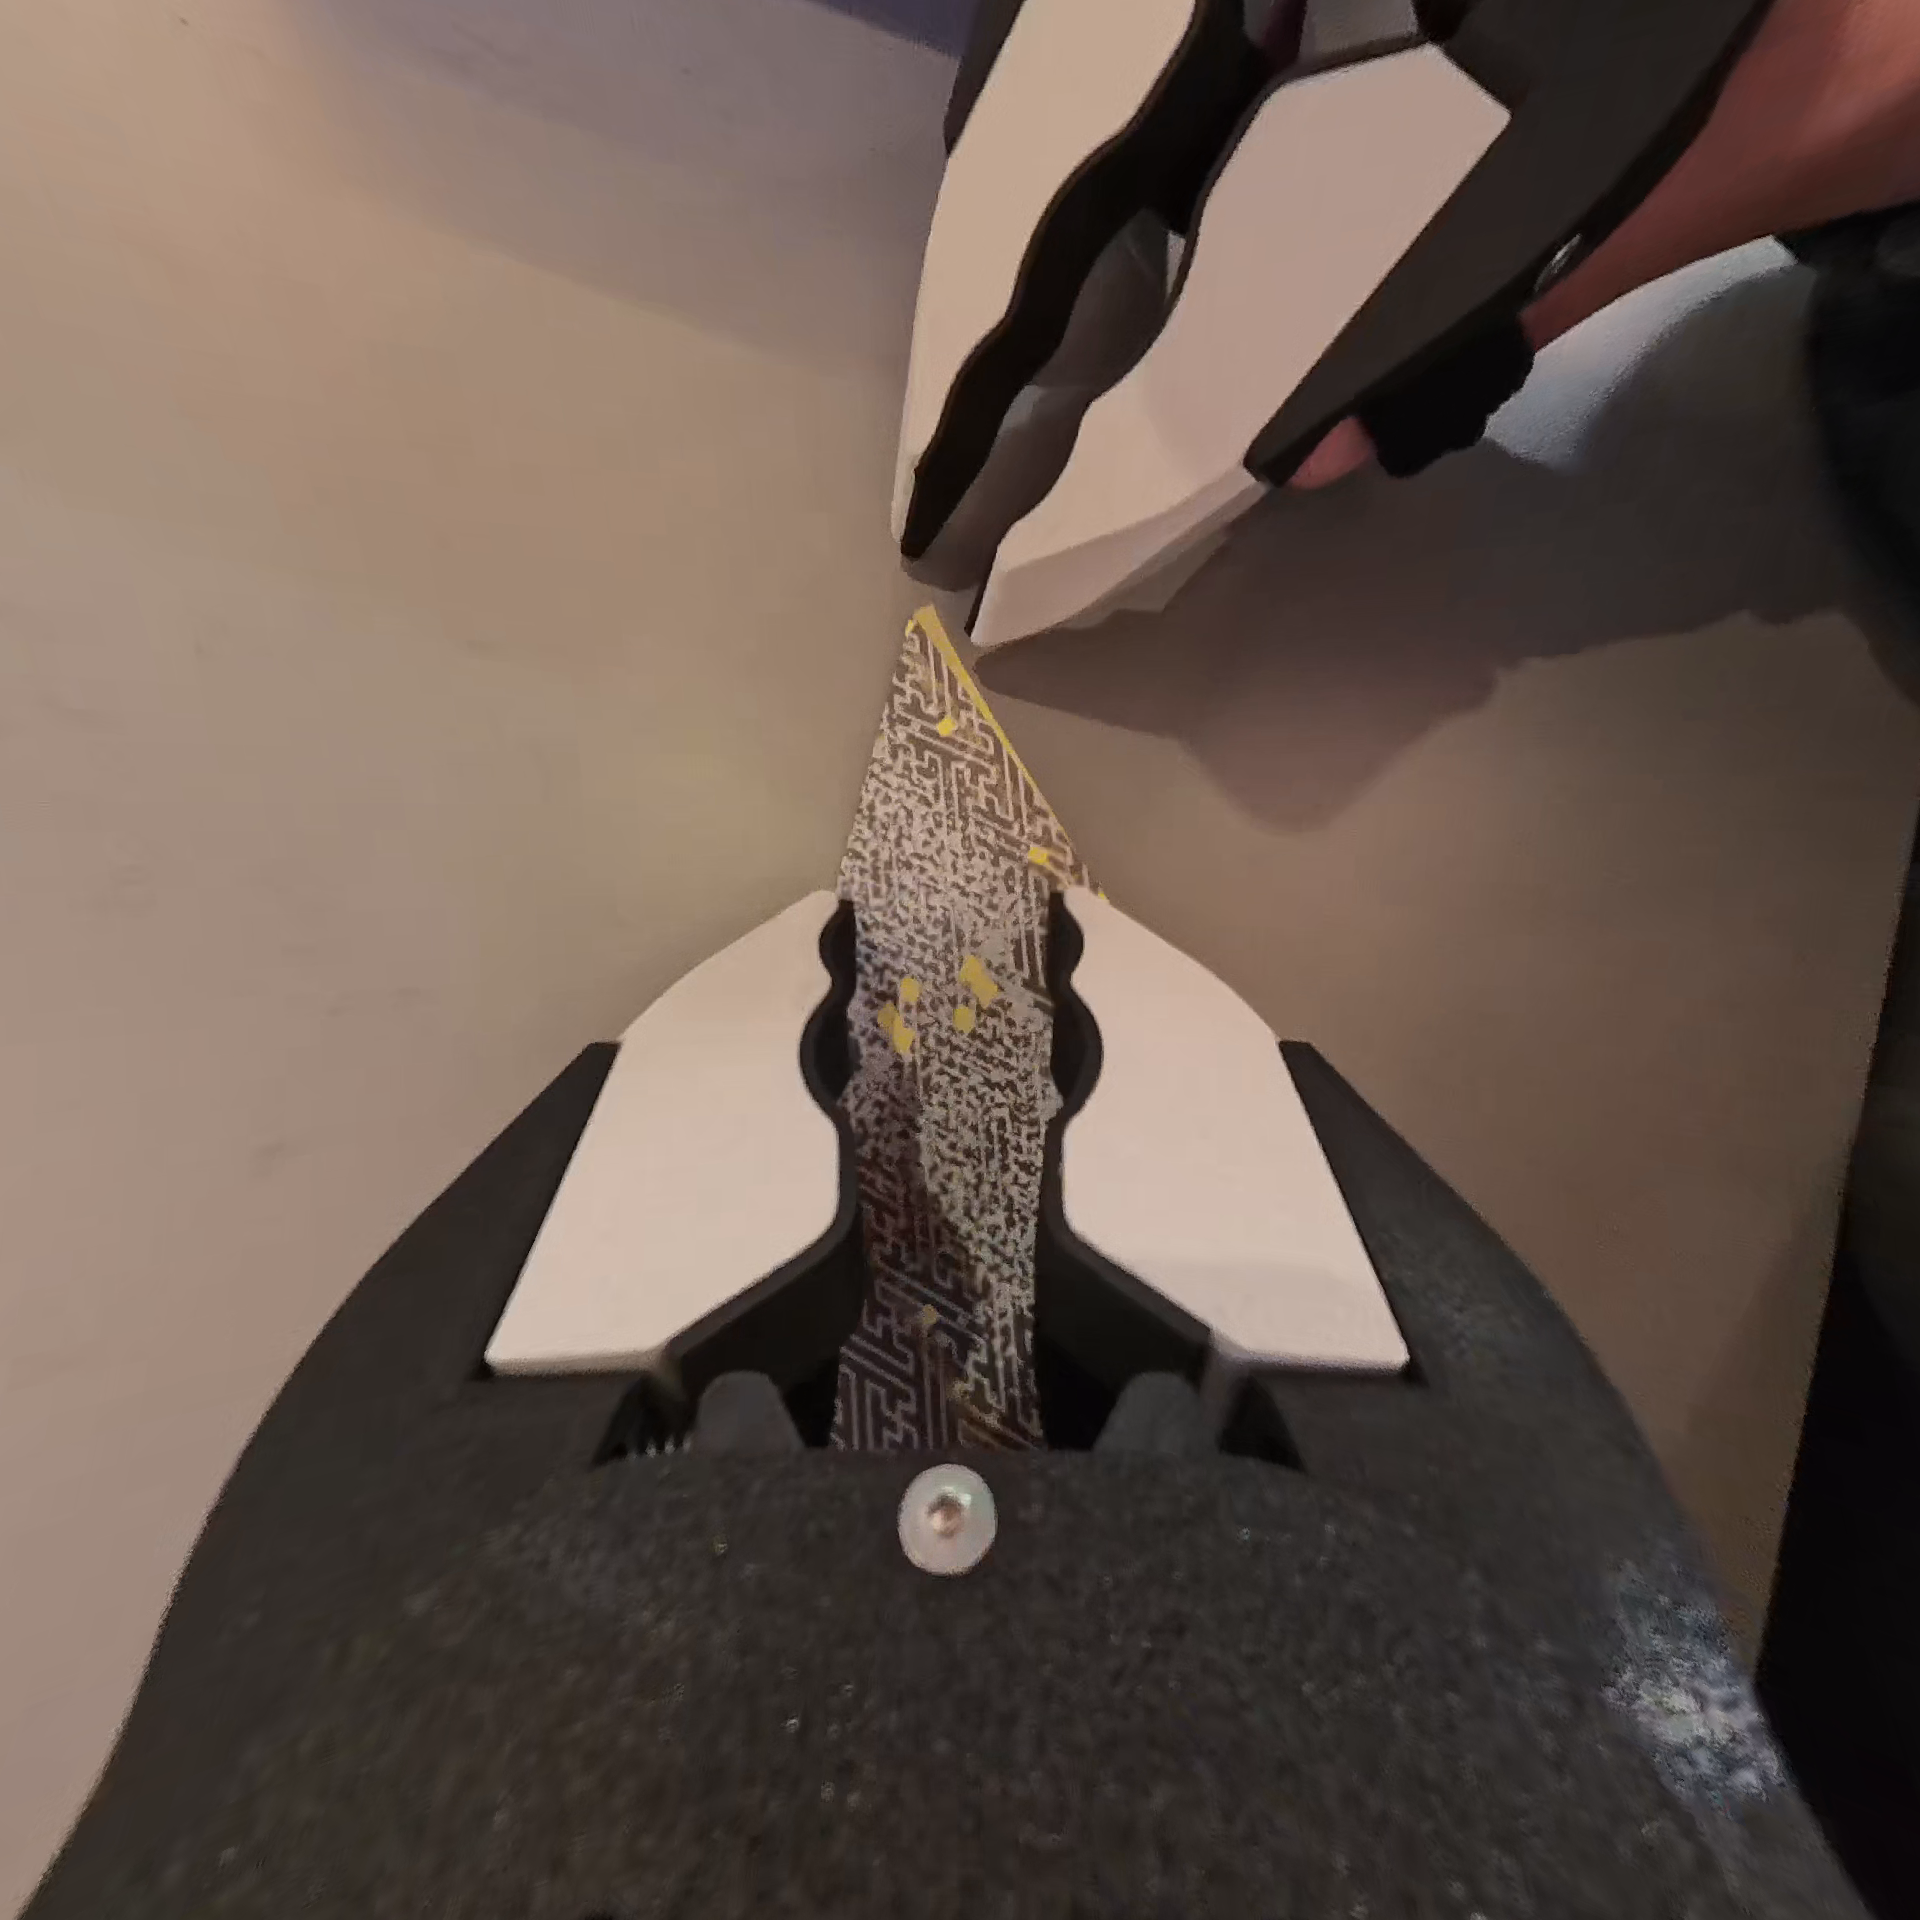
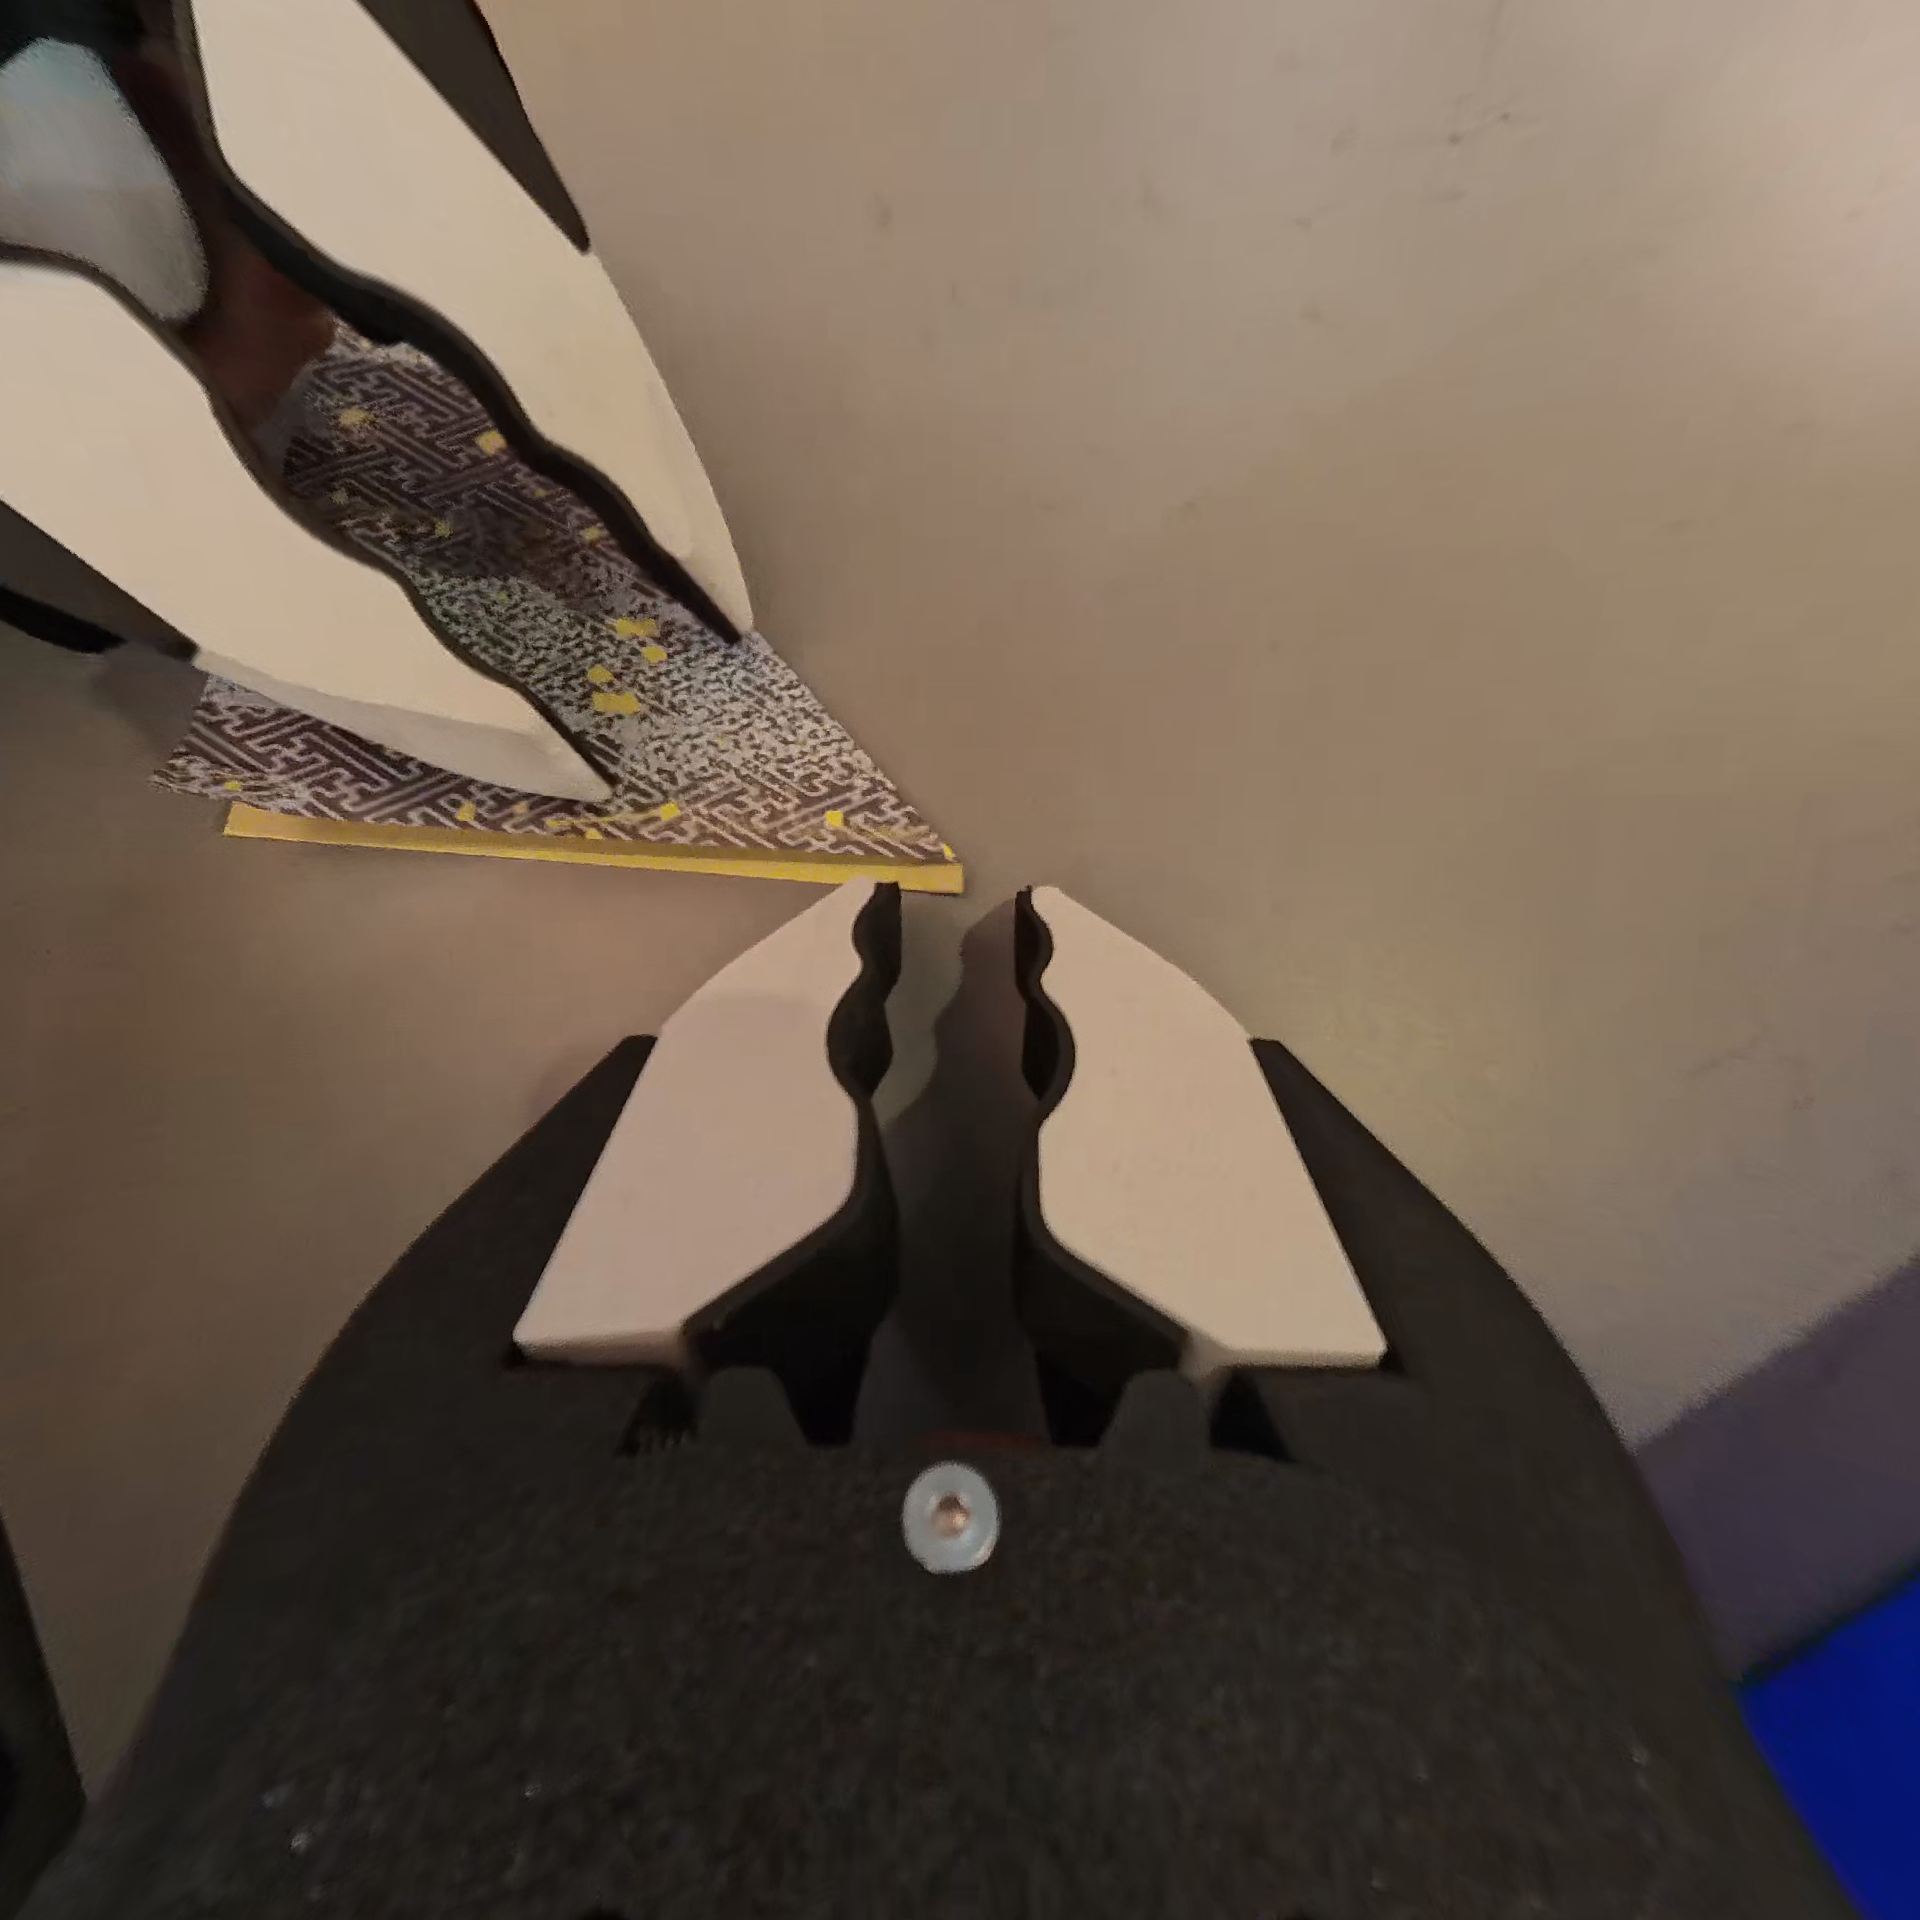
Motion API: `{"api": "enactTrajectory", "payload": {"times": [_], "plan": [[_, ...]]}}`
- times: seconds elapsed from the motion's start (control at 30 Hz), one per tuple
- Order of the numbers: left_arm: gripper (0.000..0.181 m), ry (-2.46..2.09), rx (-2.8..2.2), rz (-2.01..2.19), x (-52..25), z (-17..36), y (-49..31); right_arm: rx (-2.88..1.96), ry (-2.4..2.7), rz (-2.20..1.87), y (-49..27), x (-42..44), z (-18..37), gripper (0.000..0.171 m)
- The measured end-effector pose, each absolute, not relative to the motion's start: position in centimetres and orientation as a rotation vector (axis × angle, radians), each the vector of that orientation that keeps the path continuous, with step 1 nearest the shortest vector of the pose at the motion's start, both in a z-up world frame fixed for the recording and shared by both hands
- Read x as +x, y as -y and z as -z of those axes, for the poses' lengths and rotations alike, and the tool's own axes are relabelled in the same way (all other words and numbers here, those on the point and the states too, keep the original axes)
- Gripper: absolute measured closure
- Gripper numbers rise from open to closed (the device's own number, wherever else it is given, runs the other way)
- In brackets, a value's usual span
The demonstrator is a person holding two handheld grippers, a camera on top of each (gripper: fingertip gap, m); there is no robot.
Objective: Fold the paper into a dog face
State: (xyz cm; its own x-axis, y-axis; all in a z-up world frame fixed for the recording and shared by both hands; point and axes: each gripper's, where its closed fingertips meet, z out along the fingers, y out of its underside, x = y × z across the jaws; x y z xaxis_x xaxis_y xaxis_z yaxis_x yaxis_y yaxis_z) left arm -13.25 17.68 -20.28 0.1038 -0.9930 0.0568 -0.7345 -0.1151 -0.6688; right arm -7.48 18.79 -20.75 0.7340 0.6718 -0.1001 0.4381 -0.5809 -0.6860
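Right wrist view: black-and-silver maze-patterned origami paper with a yellow underside [image 2: 727, 758], already folded to a triangle, lies flat on the beige tabletop [image 2: 1351, 520]. The left gripper [image 2: 675, 717] straddles it with both white fingers planted on the upper layer, jaws parted, pinning rather than pinching. The right gripper [image 2: 956, 894] hovers just beside the paper's pointed corner, jaws slightly apart and holding nothing. A yellow strip shows along the near edge, so the layers are not quite aligned. Left wrist view: paper [image 1: 951, 1039] runs between the left gripper's [image 1: 951, 904] fingers; right gripper [image 1: 945, 592] near the tip. Risk: a nudge at the corner could slide the layers further askew or crumple the point.
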Motion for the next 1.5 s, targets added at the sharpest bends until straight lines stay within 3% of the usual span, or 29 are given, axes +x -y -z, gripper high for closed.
{"api": "enactTrajectory", "payload": {"times": [0.17,0.63,0.8,1.27,1.5], "plan": [[0.154,-1.662,-1.895,0.695,-13.3,20.9,-17.5,-2.306,0.794,-0.525,-18.8,-7.7,20.8,0.157],[0.157,-1.650,-1.856,0.658,-13.3,21.0,-17.6,-2.326,0.704,-0.672,-18.5,-8.6,20.4,0.155],[0.156,-1.651,-1.858,0.656,-13.3,21.0,-17.6,-2.364,0.677,-0.692,-18.4,-8.2,20.6,0.171],[0.153,-1.675,-1.862,0.662,-13.3,21.0,-17.5,-2.301,0.810,-0.440,-19.7,-8.3,19.5,0.171],[0.151,-1.737,-1.845,0.659,-13.3,21.0,-17.3,-2.322,0.852,-0.498,-18.7,-8.6,19.8,0.171]]}}
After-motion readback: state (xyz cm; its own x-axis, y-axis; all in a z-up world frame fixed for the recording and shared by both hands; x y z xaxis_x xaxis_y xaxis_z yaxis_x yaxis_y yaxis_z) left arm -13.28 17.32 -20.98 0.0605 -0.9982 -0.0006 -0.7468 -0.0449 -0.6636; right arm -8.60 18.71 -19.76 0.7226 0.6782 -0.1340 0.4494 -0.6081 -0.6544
